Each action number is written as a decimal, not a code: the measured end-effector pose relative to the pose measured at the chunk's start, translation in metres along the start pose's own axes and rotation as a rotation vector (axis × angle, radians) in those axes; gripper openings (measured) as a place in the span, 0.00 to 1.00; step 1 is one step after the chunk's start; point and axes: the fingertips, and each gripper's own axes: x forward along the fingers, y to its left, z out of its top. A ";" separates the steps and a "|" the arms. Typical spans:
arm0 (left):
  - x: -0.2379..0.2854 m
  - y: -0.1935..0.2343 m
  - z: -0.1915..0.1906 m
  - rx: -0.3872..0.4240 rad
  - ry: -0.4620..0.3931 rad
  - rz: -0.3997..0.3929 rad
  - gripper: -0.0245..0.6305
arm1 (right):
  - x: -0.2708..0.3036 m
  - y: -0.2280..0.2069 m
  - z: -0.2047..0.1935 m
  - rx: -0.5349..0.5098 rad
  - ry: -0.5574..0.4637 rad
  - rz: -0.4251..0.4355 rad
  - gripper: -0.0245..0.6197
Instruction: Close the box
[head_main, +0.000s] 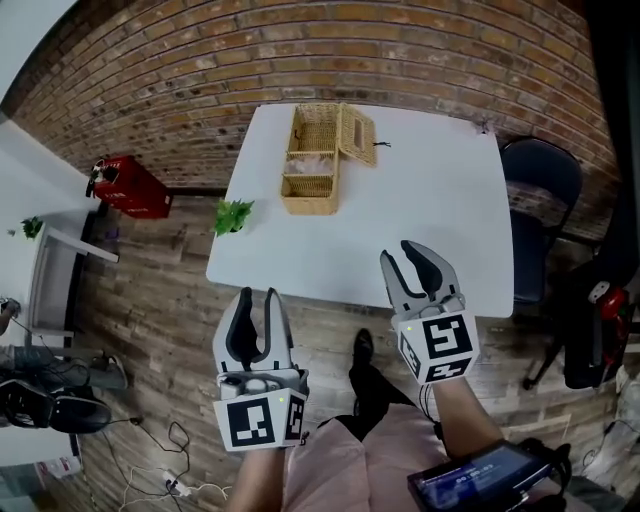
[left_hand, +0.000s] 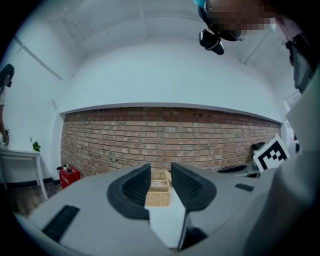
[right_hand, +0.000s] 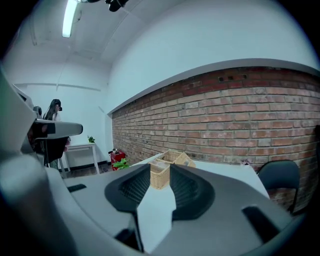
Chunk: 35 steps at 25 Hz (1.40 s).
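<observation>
A woven wicker box stands on the far left part of the white table, with its lid swung open to the right. My left gripper hovers off the table's near edge, open and empty. Over the near edge at the right, my right gripper is open too, nothing between its fingers. Both point toward the box, far short of it. The left gripper view shows the box small between the fingertips. In the right gripper view the box sits beyond the jaws.
A dark chair stands at the table's right side. A small green plant and a red case sit on the wooden floor at the left. A brick wall runs behind the table. Another white table is far left.
</observation>
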 end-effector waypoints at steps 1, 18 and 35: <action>0.011 0.001 0.001 0.002 0.001 0.000 0.24 | 0.009 -0.005 0.002 0.002 -0.001 -0.001 0.23; 0.128 0.002 0.052 0.030 -0.091 -0.054 0.24 | 0.097 -0.081 0.066 -0.015 -0.063 -0.080 0.23; 0.224 0.031 0.026 -0.016 -0.028 -0.211 0.24 | 0.176 -0.095 0.029 0.005 0.076 -0.178 0.23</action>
